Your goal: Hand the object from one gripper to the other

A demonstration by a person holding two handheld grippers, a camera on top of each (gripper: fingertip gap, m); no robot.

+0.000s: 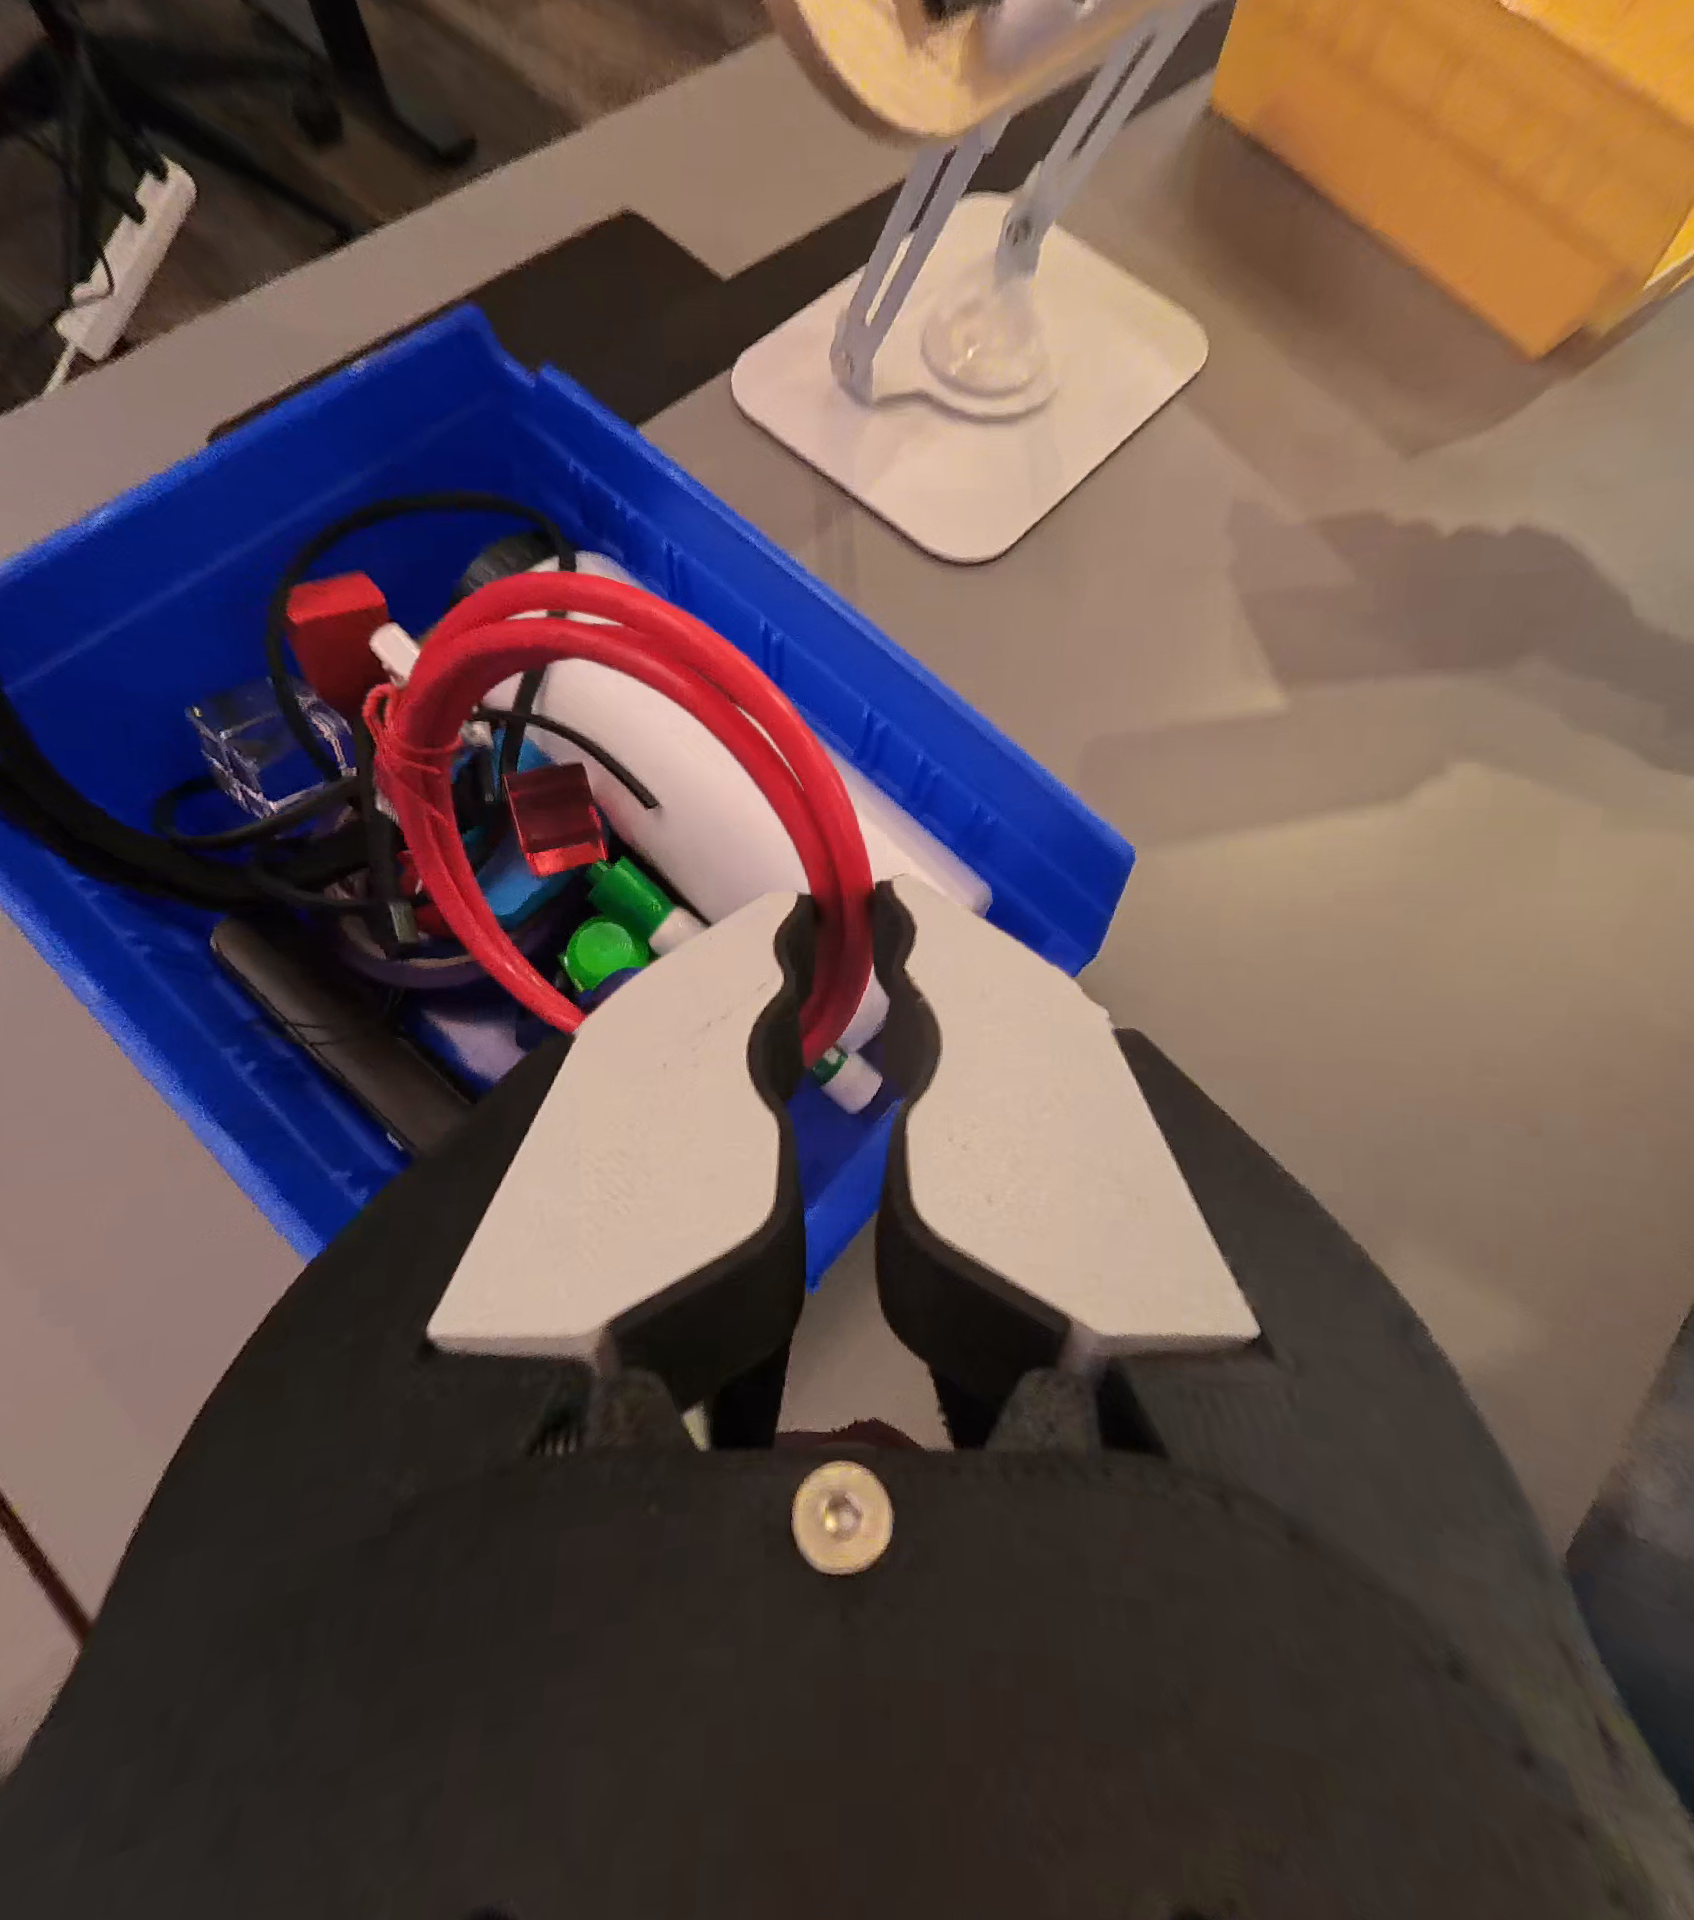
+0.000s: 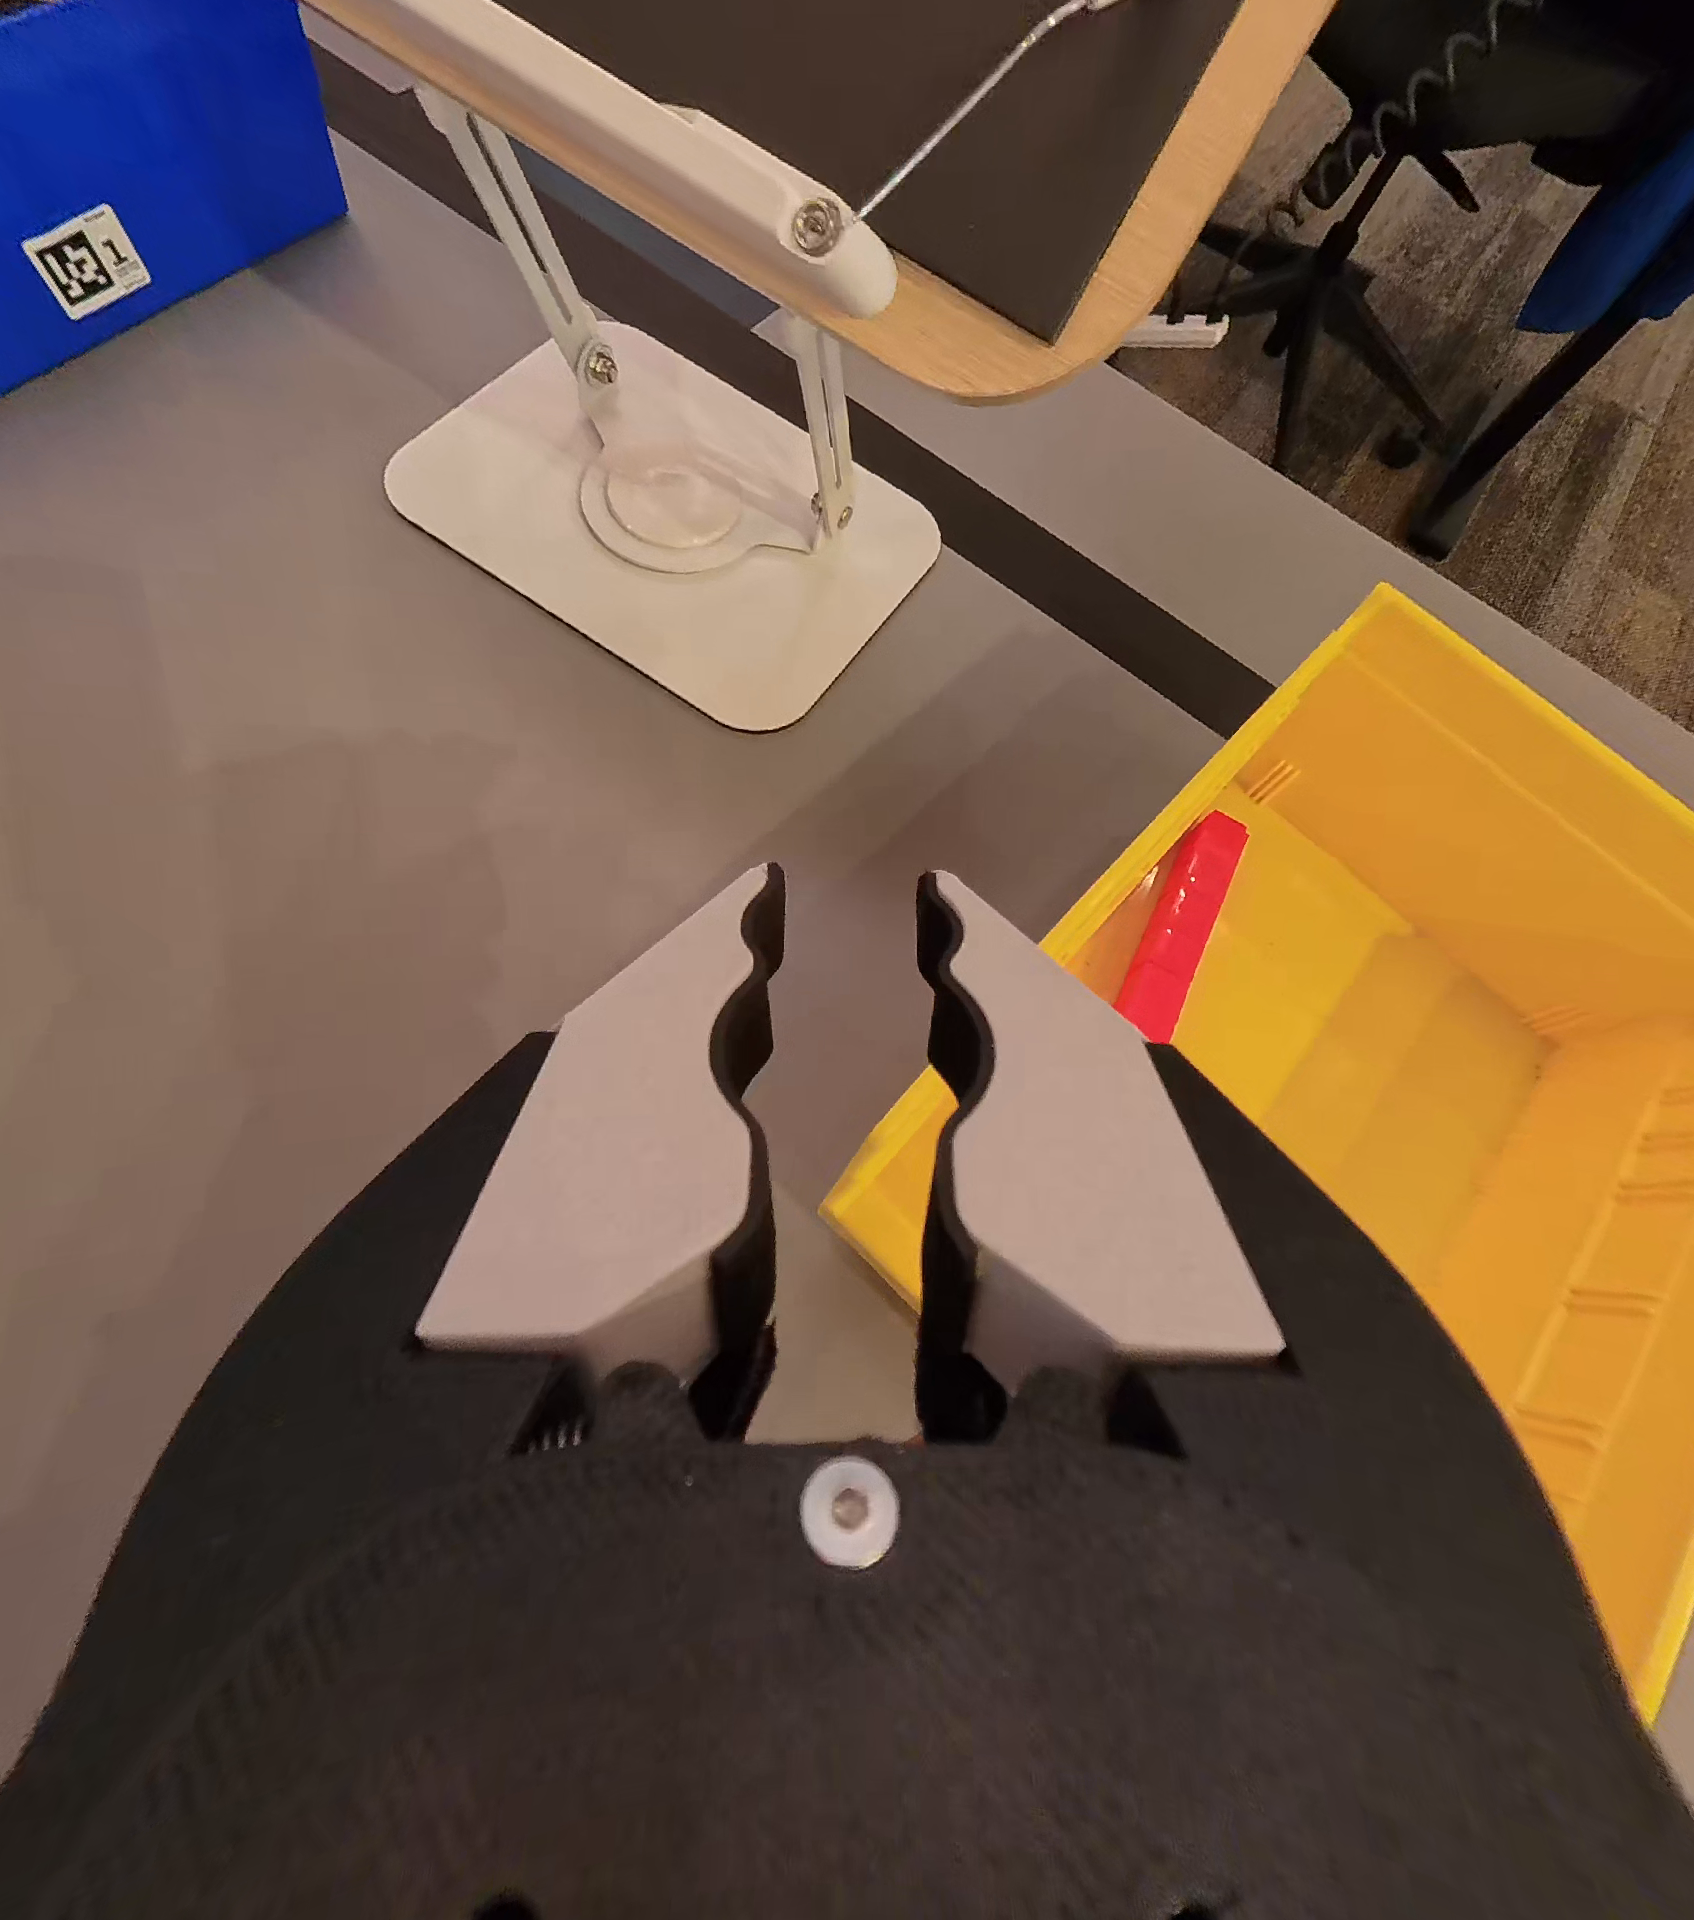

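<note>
A coiled red cable (image 1: 677,665) tied with a red twist lies over the clutter in the blue bin (image 1: 822,665). My left gripper (image 1: 841,914) is shut on the coil's near strands above the bin's near right corner. My right gripper (image 2: 851,883) is open and empty, above the grey table (image 2: 251,831) beside the left wall of the yellow bin (image 2: 1445,748). A red block (image 2: 1186,925) leans inside the yellow bin against that wall. The blue bin's outer wall (image 2: 95,156) shows at the far left of the right wrist view.
The blue bin also holds black cables (image 1: 12,769), a white device (image 1: 687,769), green-capped markers (image 1: 614,914), red pieces (image 1: 334,623) and a clear cube (image 1: 251,748). A white stand's base (image 1: 968,395) (image 2: 656,520) sits between the bins, carrying a wood-edged board (image 2: 978,208). Office chairs (image 2: 1445,208) stand beyond the table. The gap from one gripper's tips to the other's is roughly 55 cm. Between my right fingertips and the red block (image 2: 1186,925) there is roughly 20 cm.
</note>
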